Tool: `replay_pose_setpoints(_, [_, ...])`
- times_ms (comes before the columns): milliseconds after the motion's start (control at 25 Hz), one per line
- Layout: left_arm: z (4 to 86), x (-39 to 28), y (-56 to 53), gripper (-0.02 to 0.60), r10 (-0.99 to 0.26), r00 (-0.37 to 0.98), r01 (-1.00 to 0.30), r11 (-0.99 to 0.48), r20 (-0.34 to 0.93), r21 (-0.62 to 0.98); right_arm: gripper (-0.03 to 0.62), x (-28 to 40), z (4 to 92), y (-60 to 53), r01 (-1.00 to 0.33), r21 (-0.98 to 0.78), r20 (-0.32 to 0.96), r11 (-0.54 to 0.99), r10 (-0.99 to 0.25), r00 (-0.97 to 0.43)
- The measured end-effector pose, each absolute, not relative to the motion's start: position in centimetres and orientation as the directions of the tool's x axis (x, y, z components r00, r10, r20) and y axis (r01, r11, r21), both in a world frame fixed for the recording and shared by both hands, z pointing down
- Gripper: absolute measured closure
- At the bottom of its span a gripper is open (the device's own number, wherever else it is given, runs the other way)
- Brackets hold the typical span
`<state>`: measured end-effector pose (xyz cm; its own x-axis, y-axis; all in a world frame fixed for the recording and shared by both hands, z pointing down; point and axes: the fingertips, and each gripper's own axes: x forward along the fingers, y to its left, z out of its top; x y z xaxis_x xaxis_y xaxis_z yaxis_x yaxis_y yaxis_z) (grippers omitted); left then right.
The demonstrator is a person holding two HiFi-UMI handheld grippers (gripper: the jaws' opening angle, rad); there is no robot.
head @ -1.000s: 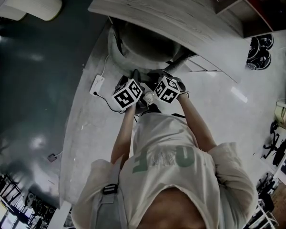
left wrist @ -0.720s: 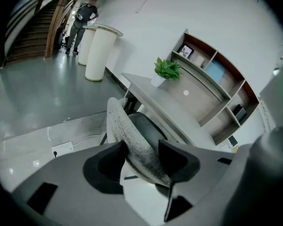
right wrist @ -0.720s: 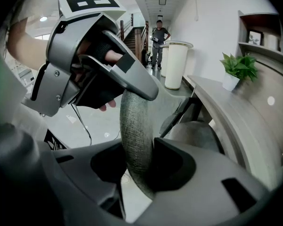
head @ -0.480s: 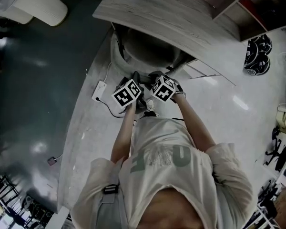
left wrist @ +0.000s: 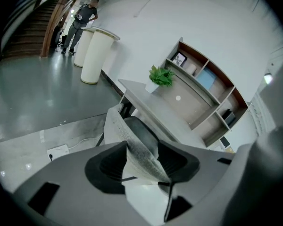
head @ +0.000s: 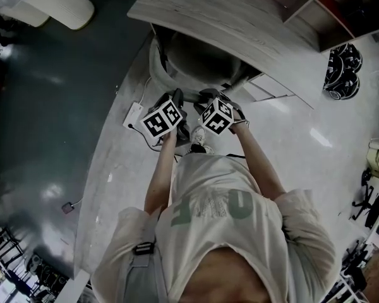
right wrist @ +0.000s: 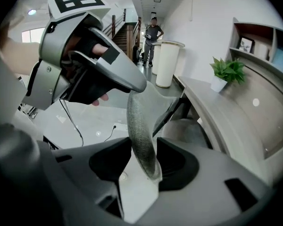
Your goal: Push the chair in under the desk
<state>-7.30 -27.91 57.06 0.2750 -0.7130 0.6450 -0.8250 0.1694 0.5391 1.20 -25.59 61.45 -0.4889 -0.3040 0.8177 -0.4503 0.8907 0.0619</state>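
Note:
The chair stands tucked under the curved grey desk (head: pixel 240 17), its dark seat (head: pixel 199 59) showing beneath the desk's edge. My left gripper (head: pixel 177 100) and right gripper (head: pixel 205 95) sit side by side at the top of the pale backrest (head: pixel 156 62). In the left gripper view the backrest's edge (left wrist: pixel 141 149) fills the gap of the left gripper (left wrist: pixel 140 147); whether the pads press I cannot tell. The right gripper (right wrist: pixel 144 147) has just been opening its jaws; the backrest (right wrist: pixel 141 121) stands between them, leaning on the right pad with a sliver free on the left.
A white power strip (head: pixel 133 113) with its cable lies on the floor left of the chair. A potted plant (left wrist: pixel 160 76) stands on the desk, with shelves (left wrist: pixel 203 93) behind. A white column (right wrist: pixel 166 62) and a standing person are far off.
The left gripper's marker cube has shifted left and come closer to the head camera. The right gripper and the chair look unmoved.

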Motion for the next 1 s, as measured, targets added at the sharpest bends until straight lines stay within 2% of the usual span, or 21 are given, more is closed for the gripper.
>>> replay_pose_setpoints(240, [49.9,-7.0,-31.0,0.365,-0.821,0.267,-0.846,0.051,0.504,0.530,0.421,1.0,58.8,-25.5,-0.382,0.097,0.826,0.919,-0.289,-0.484])
replay_pose_setpoints(320, [46.9,-6.8,-32.1,0.365,-0.852,0.276,-0.853,-0.004,0.444,0.522,0.421,0.2,56.5,-26.3,-0.411,0.101,0.774,0.906,-0.331,-0.539])
replay_pose_setpoints(440, [42.2,-6.4,-33.0,0.365,-0.888,0.298,-0.854,-0.084,0.350,0.513,0.421,-0.6,50.7,-28.9,-0.515,0.060,0.633,0.855,-0.432,-0.642])
replay_pose_setpoints(520, [39.1,-6.0,-33.2,0.365,-0.906,0.310,-0.855,-0.133,0.288,0.501,0.422,0.0,46.1,-31.1,-0.584,0.093,0.529,0.807,-0.537,-0.657])
replay_pose_setpoints(640, [33.9,-4.9,-33.2,0.376,-0.928,0.326,-0.855,-0.210,0.177,0.474,0.506,2.4,38.2,-33.6,-0.713,0.141,0.325,0.687,-0.712,-0.622])
replay_pose_setpoints(720, [30.0,-4.4,-32.9,0.441,-0.945,0.314,-0.872,-0.249,0.092,0.421,0.545,4.0,32.5,-33.8,-0.762,0.137,0.171,0.633,-0.773,-0.611])
replay_pose_setpoints(800, [25.9,-3.9,-32.3,0.552,-0.957,0.291,-0.905,-0.277,-0.004,0.323,0.562,5.9,27.2,-33.1,-0.804,0.132,0.023,0.580,-0.813,-0.582])
replay_pose_setpoints(920, [20.4,-1.8,-30.8,0.566,-0.941,0.313,-0.934,-0.329,-0.124,0.141,0.566,9.6,20.9,-31.4,-0.884,0.045,-0.146,0.466,-0.872,-0.467])
replay_pose_setpoints(1000, [18.1,0.0,-29.7,0.566,-0.923,0.348,-0.933,-0.358,-0.164,0.040,0.566,12.2,19.0,-30.2,-0.922,0.000,-0.188,0.387,-0.906,-0.380])
